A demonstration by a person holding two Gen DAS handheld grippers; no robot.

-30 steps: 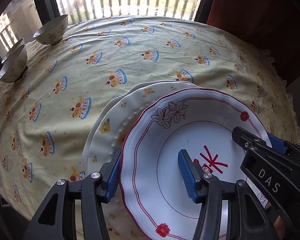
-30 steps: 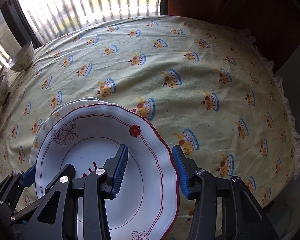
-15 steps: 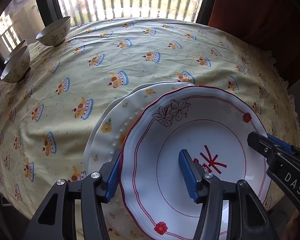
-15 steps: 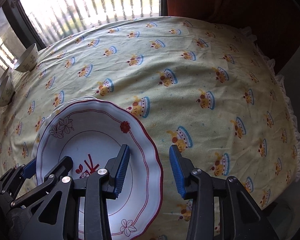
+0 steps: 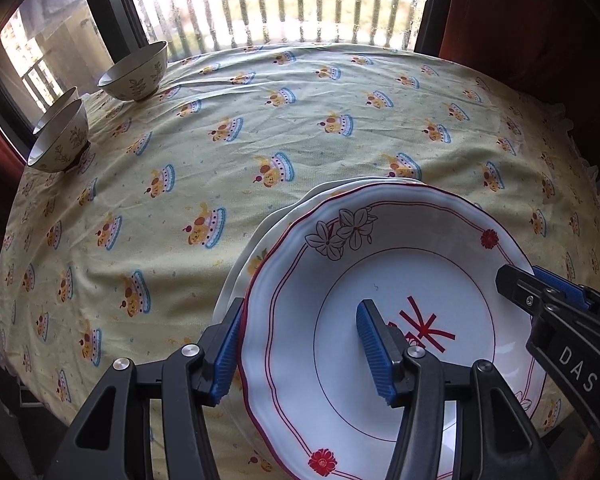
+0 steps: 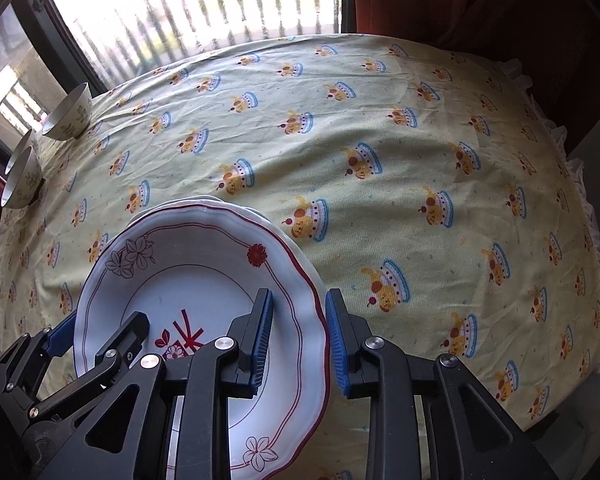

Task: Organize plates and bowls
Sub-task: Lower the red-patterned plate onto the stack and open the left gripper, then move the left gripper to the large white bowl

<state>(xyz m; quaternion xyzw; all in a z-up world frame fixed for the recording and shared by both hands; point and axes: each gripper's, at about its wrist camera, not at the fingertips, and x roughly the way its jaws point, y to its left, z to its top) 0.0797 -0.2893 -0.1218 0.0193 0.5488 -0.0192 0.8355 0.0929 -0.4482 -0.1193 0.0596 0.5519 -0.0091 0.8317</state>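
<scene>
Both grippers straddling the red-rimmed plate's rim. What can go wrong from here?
1. Neither the left gripper nor the right gripper has visibly closed on the red-rimmed plate; lifting now may drop it.
2. It sits off-centre on the cream plates; it may drag them across the tablecloth.

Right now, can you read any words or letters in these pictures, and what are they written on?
"DAS": white letters on the black body of the right tongs, seen from the left camera.
A red mark sits in the middle of the red-rimmed plate, partly hidden by the left tongs; I cannot read it.
Nothing else is written.
</scene>
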